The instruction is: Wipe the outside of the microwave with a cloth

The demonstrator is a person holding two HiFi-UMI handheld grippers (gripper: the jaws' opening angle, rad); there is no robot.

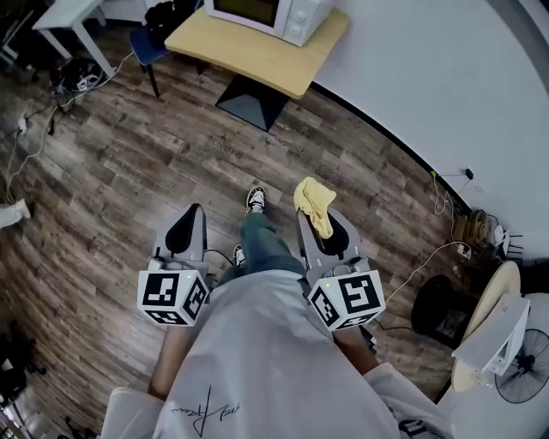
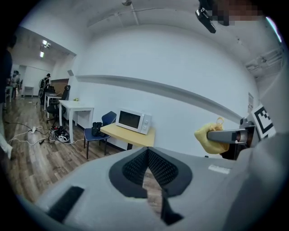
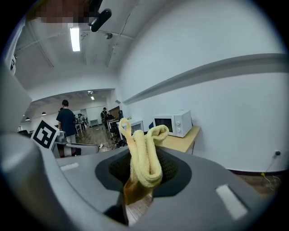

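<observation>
Head view, person on a wood floor, right gripper clamped on a yellow cloth, left gripper closed on nothing, microwave on a table well ahead.

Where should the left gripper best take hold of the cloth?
Probably the folded end of the cloth that sticks out beyond the right gripper, which is shut on it. The left gripper, shut and empty, would open and come from the person's left side.
</observation>
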